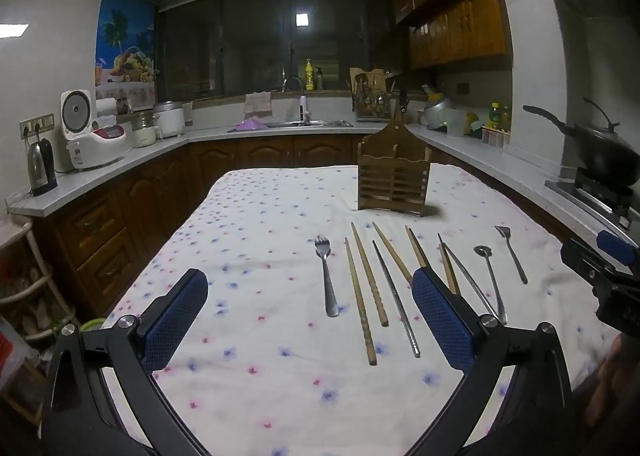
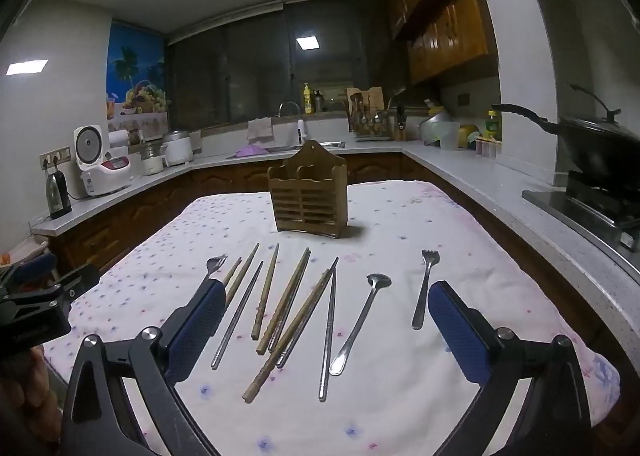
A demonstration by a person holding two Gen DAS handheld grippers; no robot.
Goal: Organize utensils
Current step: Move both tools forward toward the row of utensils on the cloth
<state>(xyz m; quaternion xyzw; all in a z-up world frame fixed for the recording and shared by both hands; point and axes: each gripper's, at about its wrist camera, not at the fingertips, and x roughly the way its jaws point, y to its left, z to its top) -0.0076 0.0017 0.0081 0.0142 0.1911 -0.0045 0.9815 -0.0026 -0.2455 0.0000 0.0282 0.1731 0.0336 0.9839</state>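
Wood and steel utensils lay in a loose row on a white floral tablecloth (image 1: 256,224), handles twd me, long axes running away from me twd a wooden slotted holder (image 1: 394,176) standing upright at the far end of the table.

Both my claws hovered above the near edge, tilted slightly down, w/ nothing held. My left gripper (image 1: 308,320) had its blue pads spread as wide as they go; my right gripper (image 2: 328,332) was equally wide and empty.

From the left: a steel fork (image 1: 327,276), then wooden chopsticks (image 1: 366,284), a steel chopstick (image 1: 396,300), more chopsticks, a steel spoon (image 2: 358,320), and a 2nd fork (image 2: 424,288) on the far right.

The fork and first chopsticks lay just ahead of the left claw, betw its pads in view, so I judged that hand nearer to them. The spoon and 2nd fork lay ahead of the right claw, nearer that one. The holder sat well beyond the row, roughly centred, nearer neither hand by much. Since each piece ran lengthwise away from me, a pinch across the handle looked like the natural grasp.
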